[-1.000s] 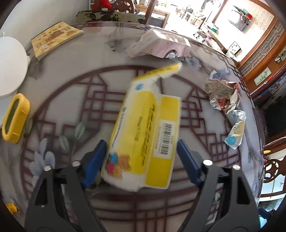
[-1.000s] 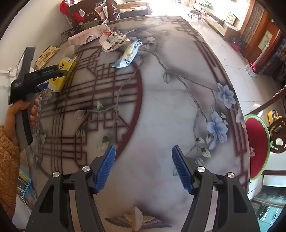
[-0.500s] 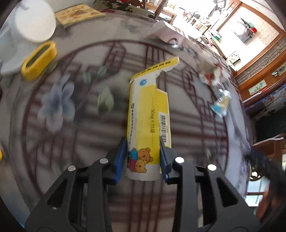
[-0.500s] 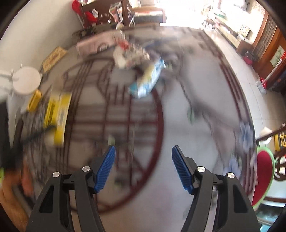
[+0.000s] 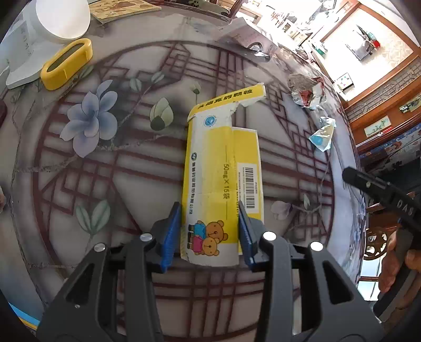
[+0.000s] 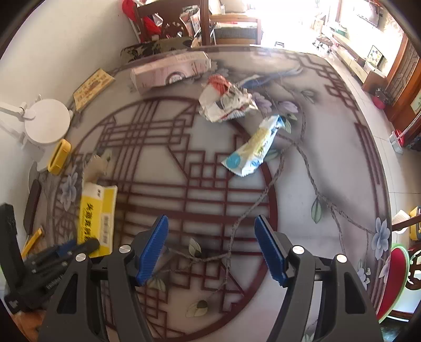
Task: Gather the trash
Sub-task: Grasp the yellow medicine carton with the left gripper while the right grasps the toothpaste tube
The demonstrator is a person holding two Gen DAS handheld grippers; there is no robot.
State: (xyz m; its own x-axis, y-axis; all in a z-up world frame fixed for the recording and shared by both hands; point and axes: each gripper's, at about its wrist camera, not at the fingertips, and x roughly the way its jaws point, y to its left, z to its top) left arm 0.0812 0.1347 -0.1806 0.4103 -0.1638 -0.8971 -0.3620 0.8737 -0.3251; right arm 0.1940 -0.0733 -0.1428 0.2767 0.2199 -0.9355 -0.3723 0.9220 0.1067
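A flattened yellow and white box (image 5: 218,184) with cartoon bears lies on the patterned table (image 5: 105,171). My left gripper (image 5: 209,231) has the box's near end between its blue pads, which rest against its sides; a yellow flap sticks out past the right pad, and the jaws are opening slightly. The right wrist view shows the same box (image 6: 97,218) and left gripper (image 6: 65,252) at the lower left. My right gripper (image 6: 211,247) hangs open above the table with nothing between its fingers. Beyond it lie a blue-white packet (image 6: 252,147) and a crumpled foil wrapper (image 6: 226,101).
A pink tissue pack (image 6: 171,69) and a booklet (image 6: 92,86) lie at the far edge. A yellow holder (image 5: 67,63) and a white round lamp base (image 5: 63,18) stand at the left. A red chair (image 6: 400,276) is at the right of the table.
The left jaws closed in from wide apart onto the box and have since eased out a little. Both hands shifted sideways across the table. The right jaws kept their width.
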